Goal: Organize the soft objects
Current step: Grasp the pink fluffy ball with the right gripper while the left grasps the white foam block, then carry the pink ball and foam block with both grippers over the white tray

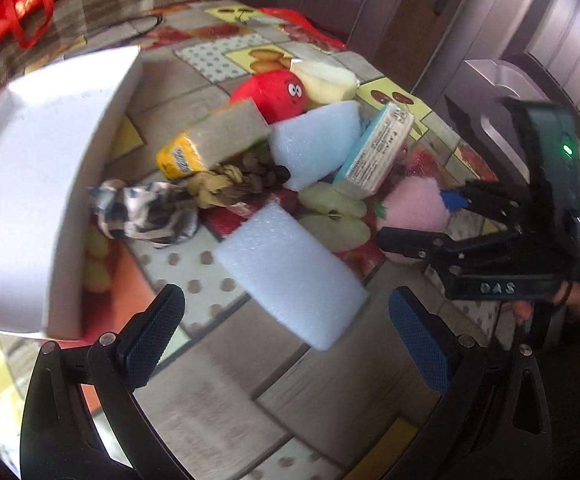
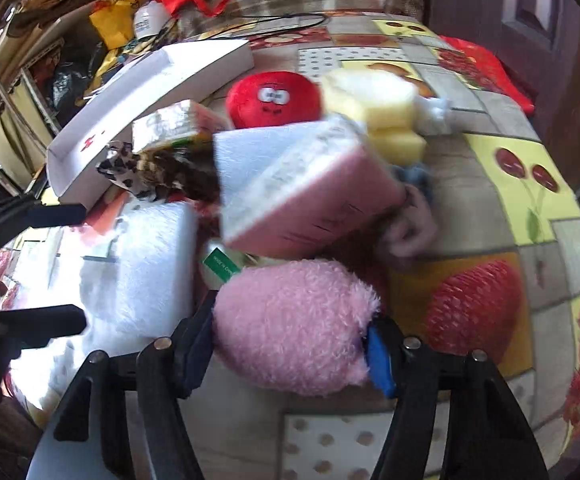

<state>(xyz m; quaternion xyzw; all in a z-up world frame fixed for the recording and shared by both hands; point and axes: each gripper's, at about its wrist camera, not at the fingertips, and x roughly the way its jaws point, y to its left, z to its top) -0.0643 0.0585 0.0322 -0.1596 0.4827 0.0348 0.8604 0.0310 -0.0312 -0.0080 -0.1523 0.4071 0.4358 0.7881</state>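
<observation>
Fruit-print desk, pile unsorted, box looks empty. R gripper jaws pinch pink plush; L gripper jaws wide, empty, foam just ahead.

The left hand-held gripper gapes above a pale blue foam block beside the white box.

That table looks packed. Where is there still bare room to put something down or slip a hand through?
Bare cloth lies in front of the foam block, toward the left gripper, and right of the pink plush, over the printed strawberry and cherries. The white box looks nearly empty. The middle, from red plush to pink plush, is piled tight.
</observation>
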